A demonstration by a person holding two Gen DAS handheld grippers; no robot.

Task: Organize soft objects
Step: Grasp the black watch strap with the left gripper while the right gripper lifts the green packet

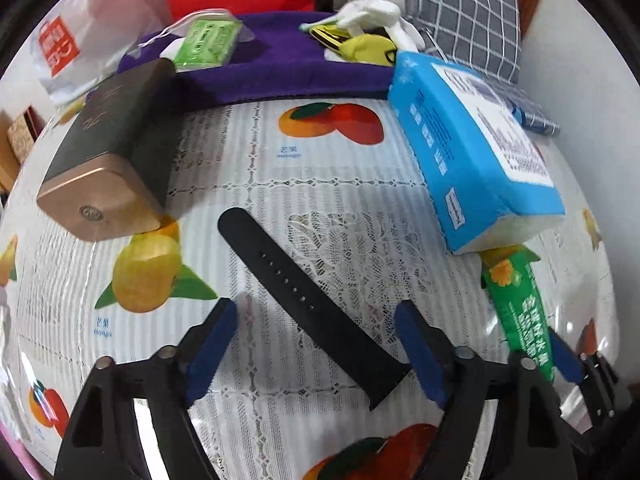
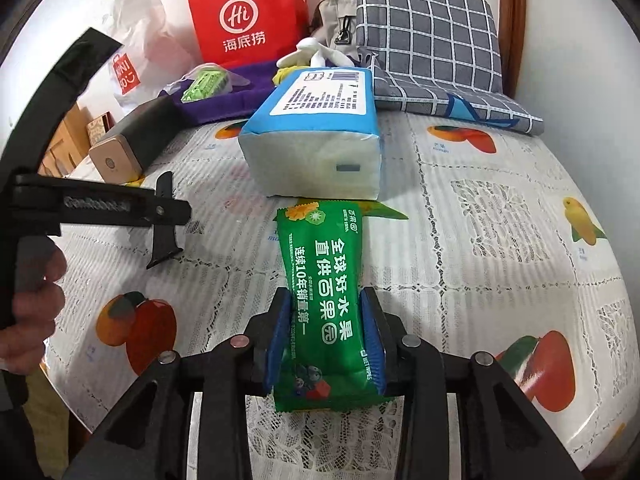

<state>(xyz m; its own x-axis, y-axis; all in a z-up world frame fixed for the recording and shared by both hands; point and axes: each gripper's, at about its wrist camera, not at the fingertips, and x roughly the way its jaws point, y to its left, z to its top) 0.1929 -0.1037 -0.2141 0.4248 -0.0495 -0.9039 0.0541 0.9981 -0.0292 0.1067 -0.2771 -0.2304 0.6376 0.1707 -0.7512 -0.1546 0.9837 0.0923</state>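
- My left tool (image 1: 316, 320) hangs over the worktop (image 1: 320, 168) with its jaws spread wide; the black watch strap (image 1: 312, 304) lies flat on the fruit-print cloth between the blue pads (image 1: 216, 340), and neither pad presses on it.
- My right tool (image 2: 326, 340) is clenched on the green wet-wipes pack (image 2: 320, 280), a blue pad against each long side near its lower end; the pack's far end reaches toward the blue tissue pack (image 2: 316, 136).
- That tissue pack lies on the worktop just beyond the green pack; I cannot tell whether they touch.
- A black and gold box (image 1: 108, 160) lies to the left, near the strap but apart from it.
- Behind sit a purple cloth (image 1: 276, 68) carrying a green sachet (image 1: 204, 42), then a red paper bag (image 2: 248, 12) and a grey checked cushion (image 2: 428, 32).
- In the right wrist view a hand (image 2: 32, 308) grips the left tool's handle.
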